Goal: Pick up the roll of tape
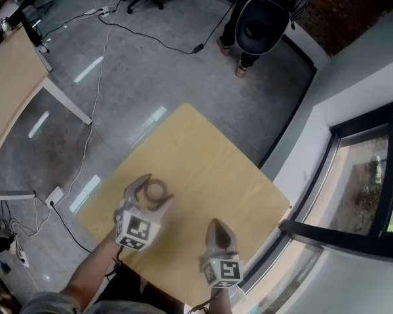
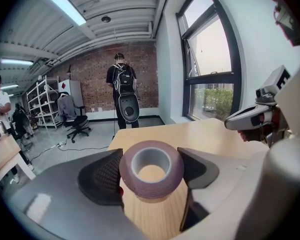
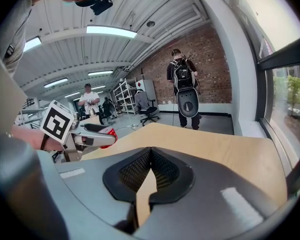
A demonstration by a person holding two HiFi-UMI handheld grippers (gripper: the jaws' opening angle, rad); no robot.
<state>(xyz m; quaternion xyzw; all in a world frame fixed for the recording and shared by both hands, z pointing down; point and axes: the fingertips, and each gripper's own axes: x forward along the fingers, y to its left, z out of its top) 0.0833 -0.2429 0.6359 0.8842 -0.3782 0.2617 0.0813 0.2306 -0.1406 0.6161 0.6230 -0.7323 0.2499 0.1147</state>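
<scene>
The roll of tape [image 2: 152, 190], brownish-purple with a grey core, sits upright between the jaws of my left gripper [image 2: 151, 168], whose pads press on its two sides. It hangs a little above the light wooden table [image 2: 205, 134]. From the head view, the tape [image 1: 156, 190] and left gripper [image 1: 152, 192] are over the table's near left part. My right gripper [image 1: 216, 226] hovers to the right of it, jaws together with nothing in them. The right gripper [image 3: 150, 158] shows its pads meeting, with the left gripper [image 3: 90, 136] off to its left.
A person with a backpack [image 1: 259, 18] stands on the grey floor beyond the table's far corner. Cables [image 1: 98, 64] trail across the floor, and a second table [image 1: 10, 87] stands at the left. A window wall [image 1: 360, 175] runs along the right. An office chair [image 2: 77, 121] stands far back.
</scene>
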